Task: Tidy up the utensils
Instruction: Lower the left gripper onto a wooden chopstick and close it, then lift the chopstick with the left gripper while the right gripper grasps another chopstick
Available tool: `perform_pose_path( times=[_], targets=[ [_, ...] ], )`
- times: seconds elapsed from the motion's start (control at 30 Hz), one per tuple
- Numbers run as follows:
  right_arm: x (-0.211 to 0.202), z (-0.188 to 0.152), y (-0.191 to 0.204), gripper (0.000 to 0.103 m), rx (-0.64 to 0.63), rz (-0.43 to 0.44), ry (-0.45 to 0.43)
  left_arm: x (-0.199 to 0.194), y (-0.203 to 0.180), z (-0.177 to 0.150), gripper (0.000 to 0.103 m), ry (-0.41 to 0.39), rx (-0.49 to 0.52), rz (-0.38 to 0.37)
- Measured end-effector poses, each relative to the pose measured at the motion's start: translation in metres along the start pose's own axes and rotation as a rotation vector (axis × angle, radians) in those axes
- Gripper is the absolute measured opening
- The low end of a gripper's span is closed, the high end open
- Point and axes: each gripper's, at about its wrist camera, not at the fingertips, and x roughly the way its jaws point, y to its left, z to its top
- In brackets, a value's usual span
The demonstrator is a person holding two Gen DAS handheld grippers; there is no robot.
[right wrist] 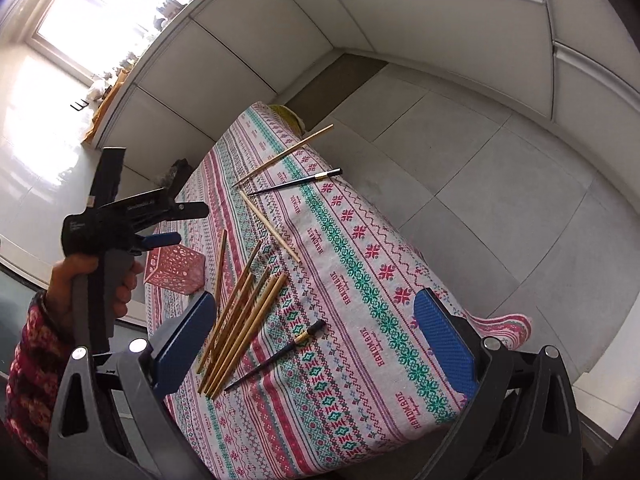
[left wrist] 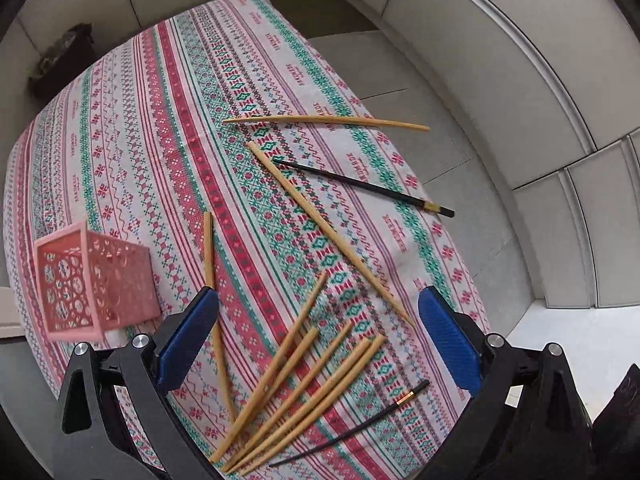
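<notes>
Several bamboo chopsticks lie in a loose bundle (left wrist: 298, 396) on the patterned tablecloth (left wrist: 168, 128); the bundle also shows in the right wrist view (right wrist: 240, 328). Single bamboo chopsticks (left wrist: 324, 120) (left wrist: 328, 228) (left wrist: 212, 300) lie apart. Two black chopsticks (left wrist: 364, 184) (left wrist: 352, 428) lie on the cloth, also seen from the right (right wrist: 294, 182) (right wrist: 276, 356). A pink perforated basket (left wrist: 96, 284) (right wrist: 174, 268) stands at the left. My left gripper (left wrist: 318, 340) is open and empty above the bundle; it also shows in the right wrist view (right wrist: 168, 224). My right gripper (right wrist: 312, 344) is open and empty above the table.
The table's right edge (left wrist: 452, 248) drops to a grey tiled floor (right wrist: 480, 152). White cabinet panels (right wrist: 440, 20) line the walls. A dark object (left wrist: 60, 60) sits beyond the table's far left corner. A bright window (right wrist: 100, 12) is at the upper left.
</notes>
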Motion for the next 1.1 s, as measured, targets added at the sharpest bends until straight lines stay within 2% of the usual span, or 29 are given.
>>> perform_pose_path(
  times=[0.03, 0.1, 0.13, 0.23, 0.33, 0.4, 0.53, 0.6, 0.87, 0.93, 0.97, 1.07, 1.1],
  targets=[
    [0.002, 0.002, 0.001, 0.096, -0.001, 0.007, 0.007, 0.008, 0.004, 0.007, 0.092, 0.008, 0.001, 0.031],
    [0.006, 0.006, -0.001, 0.096, 0.011, 0.027, 0.025, 0.024, 0.013, 0.016, 0.073, 0.037, 0.002, 0.076],
    [0.008, 0.007, -0.003, 0.096, 0.023, 0.039, 0.031, 0.032, 0.018, 0.019, 0.068, 0.055, -0.001, 0.093],
    [0.01, 0.012, -0.007, 0.096, 0.049, 0.063, 0.042, 0.051, 0.027, 0.024, 0.058, 0.086, 0.004, 0.155],
    [0.012, 0.014, -0.006, 0.096, 0.045, 0.072, 0.055, 0.062, 0.039, 0.028, 0.051, 0.097, -0.034, 0.197],
    [0.013, 0.014, -0.005, 0.096, 0.043, 0.07, 0.06, 0.068, 0.045, 0.03, 0.044, 0.108, -0.052, 0.193],
    [0.013, 0.015, -0.005, 0.096, 0.044, 0.065, 0.06, 0.074, 0.052, 0.033, 0.039, 0.114, -0.087, 0.201],
    [0.013, 0.015, -0.006, 0.096, 0.047, 0.061, 0.061, 0.082, 0.058, 0.037, 0.038, 0.119, -0.107, 0.213],
    [0.014, 0.014, -0.007, 0.096, 0.046, 0.057, 0.068, 0.086, 0.075, 0.042, 0.039, 0.133, -0.146, 0.18],
    [0.014, 0.014, -0.007, 0.096, 0.047, 0.054, 0.068, 0.085, 0.078, 0.041, 0.032, 0.128, -0.142, 0.156],
    [0.015, 0.014, -0.008, 0.096, 0.052, 0.054, 0.07, 0.085, 0.078, 0.041, 0.024, 0.126, -0.136, 0.141],
    [0.018, 0.013, -0.01, 0.096, 0.074, 0.064, 0.084, 0.084, 0.064, 0.038, 0.009, 0.115, -0.089, 0.152],
    [0.018, 0.013, -0.01, 0.096, 0.074, 0.063, 0.084, 0.085, 0.06, 0.039, 0.007, 0.107, -0.072, 0.169]
  ],
)
